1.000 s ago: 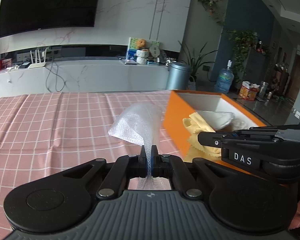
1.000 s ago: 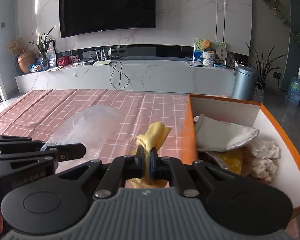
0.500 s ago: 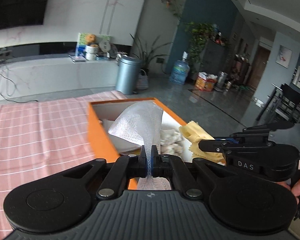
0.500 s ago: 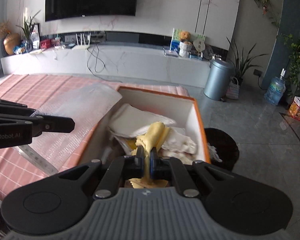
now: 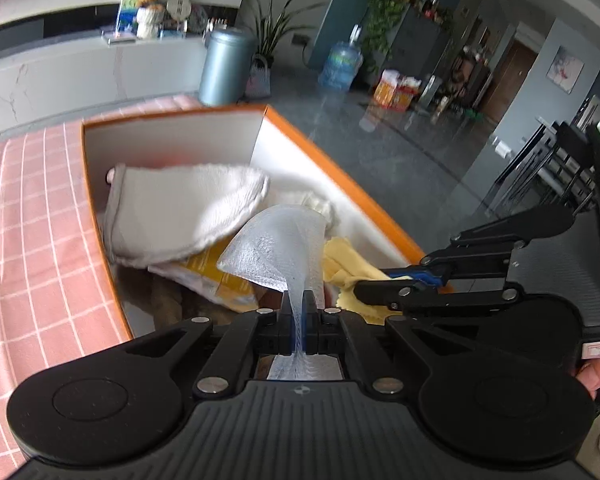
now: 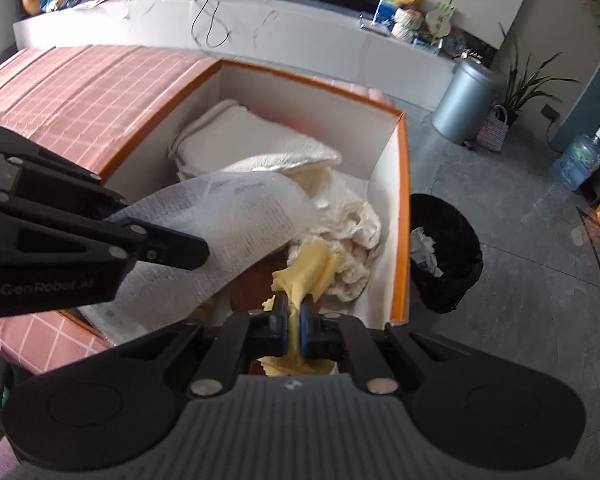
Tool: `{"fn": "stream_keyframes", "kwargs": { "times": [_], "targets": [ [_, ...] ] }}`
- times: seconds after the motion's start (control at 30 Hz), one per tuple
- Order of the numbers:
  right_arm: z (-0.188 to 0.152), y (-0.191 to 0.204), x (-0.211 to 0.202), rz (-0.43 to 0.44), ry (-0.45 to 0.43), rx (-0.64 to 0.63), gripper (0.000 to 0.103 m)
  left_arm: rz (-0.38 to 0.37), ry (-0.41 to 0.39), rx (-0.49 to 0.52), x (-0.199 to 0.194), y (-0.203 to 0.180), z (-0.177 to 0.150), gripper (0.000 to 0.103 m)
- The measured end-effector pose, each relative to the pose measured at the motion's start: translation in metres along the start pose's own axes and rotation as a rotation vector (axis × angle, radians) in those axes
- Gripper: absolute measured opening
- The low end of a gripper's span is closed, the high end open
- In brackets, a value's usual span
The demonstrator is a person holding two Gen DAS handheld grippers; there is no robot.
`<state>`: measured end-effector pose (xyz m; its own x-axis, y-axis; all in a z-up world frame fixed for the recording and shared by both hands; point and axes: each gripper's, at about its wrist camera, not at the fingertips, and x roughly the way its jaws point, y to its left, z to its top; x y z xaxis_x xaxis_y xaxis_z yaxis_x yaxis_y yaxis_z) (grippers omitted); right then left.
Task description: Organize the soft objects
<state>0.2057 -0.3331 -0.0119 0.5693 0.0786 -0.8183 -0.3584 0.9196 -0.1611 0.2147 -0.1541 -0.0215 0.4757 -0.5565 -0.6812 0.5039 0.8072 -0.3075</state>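
My left gripper [image 5: 299, 302] clamps the white foam sheet [image 5: 278, 246], my right gripper [image 6: 294, 312] the yellow cloth [image 6: 308, 270], both over the orange box [image 6: 402, 216]; releasing comes next.

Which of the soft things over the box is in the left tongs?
The white bubble wrap; the left tongs pinch it. The yellow cloth is in the right tongs.

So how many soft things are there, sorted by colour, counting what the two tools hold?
White: 3, namely the mesh sheet held over the orange box, the towel and the crumpled cloth.
Yellow: 2, namely the held cloth and the packet.
Total: 5 visible.
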Motion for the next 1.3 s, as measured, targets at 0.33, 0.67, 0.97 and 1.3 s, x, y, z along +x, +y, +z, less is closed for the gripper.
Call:
{"fn": "stream_keyframes", "kwargs": {
  "times": [0.33, 0.67, 0.97, 1.3],
  "targets": [
    [-0.001, 0.0, 0.015, -0.006, 0.058, -0.019, 0.009, 0.005, 0.129, 0.004, 0.027, 0.006, -0.006, 0.009],
    [0.003, 0.006, -0.006, -0.065, 0.01, -0.079, 0.034, 0.104, 0.086, 0.076, 0.008, -0.013, -0.001, 0.05],
    [0.006, 0.013, -0.055, -0.117, -0.096, -0.068, 0.044, 0.14, -0.097, 0.095, -0.054, -0.013, -0.002, 0.053],
    [-0.009, 0.046, -0.117, -0.118, -0.399, 0.104, 0.056, 0.237, -0.383, 0.123, -0.119, -0.017, -0.018, 0.055]
  ]
}}
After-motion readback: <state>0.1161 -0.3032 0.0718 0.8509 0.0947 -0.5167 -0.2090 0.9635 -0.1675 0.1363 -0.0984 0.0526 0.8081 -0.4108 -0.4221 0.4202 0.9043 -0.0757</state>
